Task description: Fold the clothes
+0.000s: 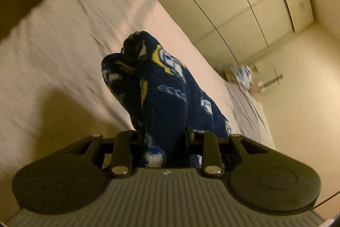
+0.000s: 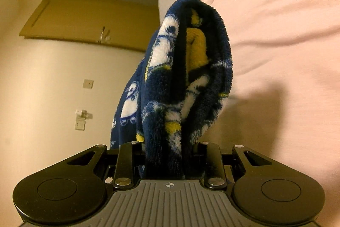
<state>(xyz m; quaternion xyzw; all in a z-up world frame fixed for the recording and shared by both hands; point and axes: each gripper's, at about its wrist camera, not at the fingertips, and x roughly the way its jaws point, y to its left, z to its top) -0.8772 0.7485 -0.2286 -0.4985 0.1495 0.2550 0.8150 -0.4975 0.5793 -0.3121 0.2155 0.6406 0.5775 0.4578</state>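
Observation:
A dark blue fleece garment [image 1: 161, 86] with white and yellow prints is bunched up in front of my left gripper [image 1: 164, 135], which is shut on it above the bed. The same fleece garment [image 2: 191, 78] fills the middle of the right wrist view, folded into thick layers, and my right gripper [image 2: 170, 148] is shut on it too. Fabric covers the fingertips of both grippers. The cloth hangs between the two grippers, lifted off the sheet; how much of it touches the bed is hidden.
A bed with a pale pink sheet [image 1: 63, 46] lies under both grippers and shows as the pink sheet [image 2: 276, 35] to the right. Cream wardrobe doors [image 1: 233, 3] stand beside it. A small blue-and-white item [image 1: 244, 76] lies beyond the bed. A wooden door [image 2: 85, 18] and wall switch [image 2: 87, 83] are at left.

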